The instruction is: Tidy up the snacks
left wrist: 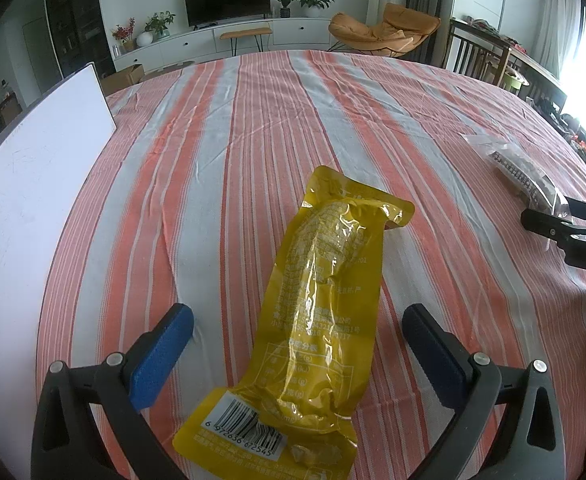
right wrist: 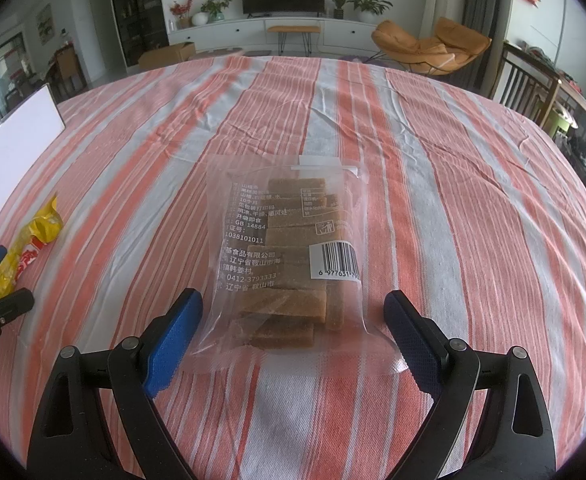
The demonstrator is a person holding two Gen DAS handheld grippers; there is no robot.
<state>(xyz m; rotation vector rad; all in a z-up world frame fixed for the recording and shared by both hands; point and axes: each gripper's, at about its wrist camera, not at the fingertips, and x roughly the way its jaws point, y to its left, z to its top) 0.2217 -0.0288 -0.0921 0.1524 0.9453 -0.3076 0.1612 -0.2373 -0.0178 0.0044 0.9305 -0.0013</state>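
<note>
Through the left wrist camera, our left claw (left wrist: 297,344) stands with its blue pads wide apart, straddling a yellow snack pouch (left wrist: 317,308) that lies flat on the striped cloth of the counter (left wrist: 253,120). The pouch lies barcode end toward us, near the counter's near edge, and neither pad touches it. A white board (left wrist: 33,184) lies along the counter's left edge. Toward the right edge we see the tip of the right claw (left wrist: 549,220) beside a clear bag.

Through the right wrist camera, our right claw (right wrist: 293,320) is likewise spread open, its pads either side of a clear bag of brown snack bars (right wrist: 289,252), label upward, lying around the middle of the counter toward the near edge. The pads stand just clear of the bag's sides. The yellow pouch and the left claw show at the left edge.

We judge the step to be the pick-up: both claws poised, nothing gripped yet. Next we would need to close each claw on its packet, squeezing gently since both wrappers are thin and slippery. Where the snacks belong we cannot tell; no container shows.
</note>
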